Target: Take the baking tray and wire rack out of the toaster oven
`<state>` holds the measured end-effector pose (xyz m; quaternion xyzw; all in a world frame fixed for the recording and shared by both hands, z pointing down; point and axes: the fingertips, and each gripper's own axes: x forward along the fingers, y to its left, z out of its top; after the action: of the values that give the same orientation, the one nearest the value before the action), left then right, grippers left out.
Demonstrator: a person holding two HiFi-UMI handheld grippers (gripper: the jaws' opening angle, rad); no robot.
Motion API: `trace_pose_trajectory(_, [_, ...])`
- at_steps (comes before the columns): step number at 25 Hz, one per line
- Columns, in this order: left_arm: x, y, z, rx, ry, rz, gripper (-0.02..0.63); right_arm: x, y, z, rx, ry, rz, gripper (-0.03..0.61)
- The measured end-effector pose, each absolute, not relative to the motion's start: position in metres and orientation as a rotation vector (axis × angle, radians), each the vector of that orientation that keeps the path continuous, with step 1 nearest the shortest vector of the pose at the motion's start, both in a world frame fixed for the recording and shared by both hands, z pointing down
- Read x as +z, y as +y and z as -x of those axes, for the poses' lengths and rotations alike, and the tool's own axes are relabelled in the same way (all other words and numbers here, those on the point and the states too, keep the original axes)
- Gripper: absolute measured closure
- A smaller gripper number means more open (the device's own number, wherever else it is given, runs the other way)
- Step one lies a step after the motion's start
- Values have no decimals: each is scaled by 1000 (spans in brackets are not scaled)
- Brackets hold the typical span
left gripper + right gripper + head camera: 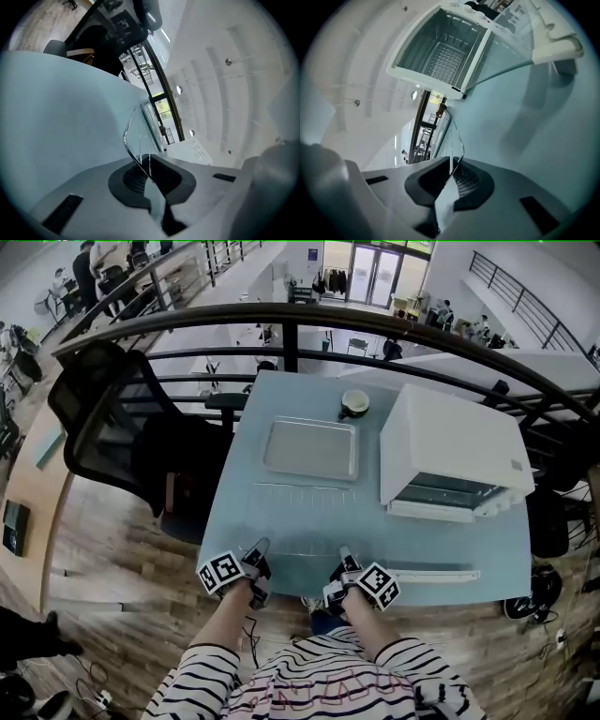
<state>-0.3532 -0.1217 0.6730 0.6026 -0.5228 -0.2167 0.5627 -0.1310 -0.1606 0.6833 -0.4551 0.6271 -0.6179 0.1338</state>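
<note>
Grip: left gripper [149,176] and right gripper [451,180] both clenching the near rim of the wire rack [305,512], pads pinching thin wire. Rack sitting low at the table [272,399] near edge; contact unclear. Baking tray [311,448] lying at 12 o'clock beyond it, toaster oven [455,456] gaping at 2 o'clock. Risk: wire pivoting in the pads if one hand is dipping first, far edge knocking the tray. Hands side by side, pointing shallowly downward.
</note>
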Motion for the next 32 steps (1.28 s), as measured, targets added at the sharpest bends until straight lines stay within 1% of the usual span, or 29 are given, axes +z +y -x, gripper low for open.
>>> trace_pose_trajectory(7, [682,-133,355,-475,-1198,-1396,588,692,-164,133,-1870,1783,1361,540])
trace_pose_trajectory(14, [688,-134,357,-310,-1202,-1388,586,698,-162,139,-1908,1863,1414,538])
trace_pose_trajectory(19, [691,-132,355,-198,-1234,-1387,581,697,-162,139,-1903,2037,1503,494])
trace_pose_trajectory(21, [693,-130,355,-132,-1260,-1392,540,698,-162,137,-1900,2091,1541,474])
trace_pose_trajectory(22, [694,-129,355,-99,-1273,-1398,494,698,-161,136,-1900,2110,1554,468])
trace_pose_trajectory(23, [694,-129,356,-75,-1282,-1404,462,699,-161,136,-1902,2126,1563,462])
trace_pose_trajectory(25, [692,-131,358,-61,-1294,-1413,436,700,-160,137,-1900,2179,1573,448])
trace_pose_trajectory(26, [690,-132,360,-61,-1303,-1415,428,701,-160,139,-1895,2224,1573,432])
trace_pose_trajectory(27, [689,-133,363,-55,-1315,-1416,415,701,-159,141,-1892,2272,1566,396])
trace_pose_trajectory(28, [689,-133,366,-41,-1327,-1420,400,701,-158,143,-1892,2312,1552,381])
trace_pose_trajectory(32, [687,-133,366,81,-1335,-1480,330,699,-155,147,-1891,2389,1519,365])
